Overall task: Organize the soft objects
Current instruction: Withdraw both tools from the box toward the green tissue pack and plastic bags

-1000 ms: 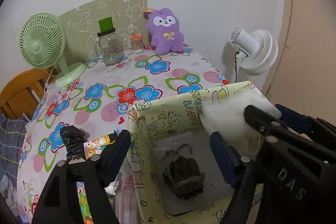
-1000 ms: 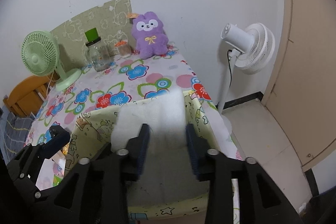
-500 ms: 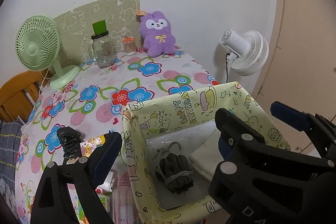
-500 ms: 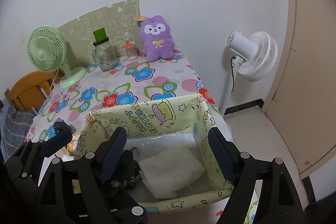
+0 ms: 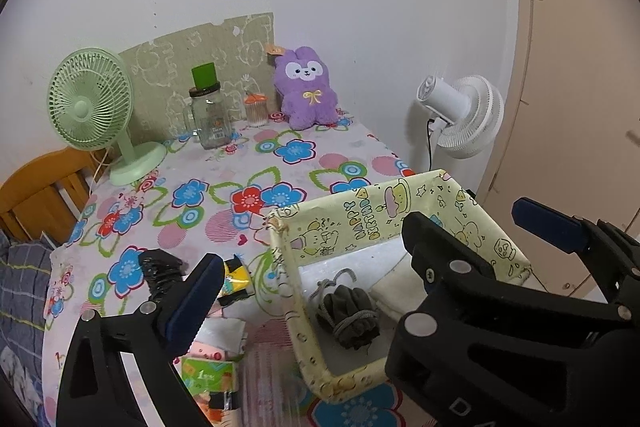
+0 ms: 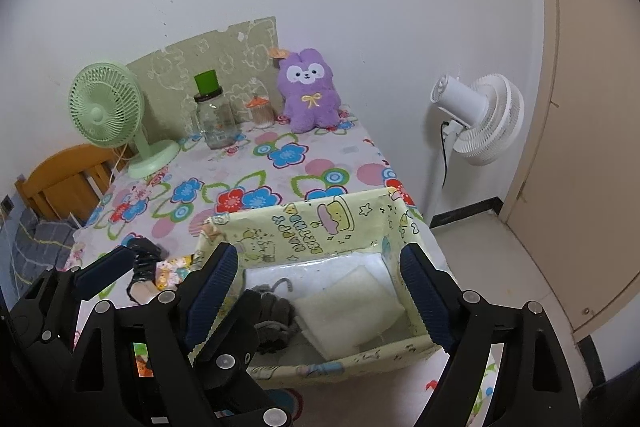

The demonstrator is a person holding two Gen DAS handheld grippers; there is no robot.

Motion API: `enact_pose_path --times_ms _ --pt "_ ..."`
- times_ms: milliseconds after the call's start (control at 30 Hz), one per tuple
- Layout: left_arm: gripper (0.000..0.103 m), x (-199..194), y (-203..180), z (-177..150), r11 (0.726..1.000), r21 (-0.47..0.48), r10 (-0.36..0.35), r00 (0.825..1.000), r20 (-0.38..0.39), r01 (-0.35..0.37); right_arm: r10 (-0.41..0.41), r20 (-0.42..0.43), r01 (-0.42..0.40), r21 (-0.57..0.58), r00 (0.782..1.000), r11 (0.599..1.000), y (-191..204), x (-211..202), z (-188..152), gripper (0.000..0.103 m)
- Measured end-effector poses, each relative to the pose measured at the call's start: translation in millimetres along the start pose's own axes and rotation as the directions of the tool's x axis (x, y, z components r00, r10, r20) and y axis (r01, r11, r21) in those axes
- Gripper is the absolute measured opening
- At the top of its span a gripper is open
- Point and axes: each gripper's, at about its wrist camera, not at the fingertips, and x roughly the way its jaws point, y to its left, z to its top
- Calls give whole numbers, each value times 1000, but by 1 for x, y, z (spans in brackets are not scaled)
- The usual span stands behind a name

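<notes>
While both tongs hang apart and empty above the near tabletop, this reads as the pause between a drop-off and the next pick. Farthest left, the left tongs have just been spreading, with nothing gripped. Next comes the box, holding a dark bundle and a white pad. Over it the right tongs are wide too. I judge the purple plush by the far wall next, needing a long forward reach.

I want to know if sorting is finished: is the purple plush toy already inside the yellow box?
No, the purple plush toy sits on the table against the far wall, well apart from the yellow box.
</notes>
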Motion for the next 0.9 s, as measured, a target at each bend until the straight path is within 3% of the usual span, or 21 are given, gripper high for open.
enact_pose_path --times_ms 900 --pt "101 -46 51 -38 999 -25 22 997 70 -20 25 58 -22 -49 998 999 62 -38 -30 86"
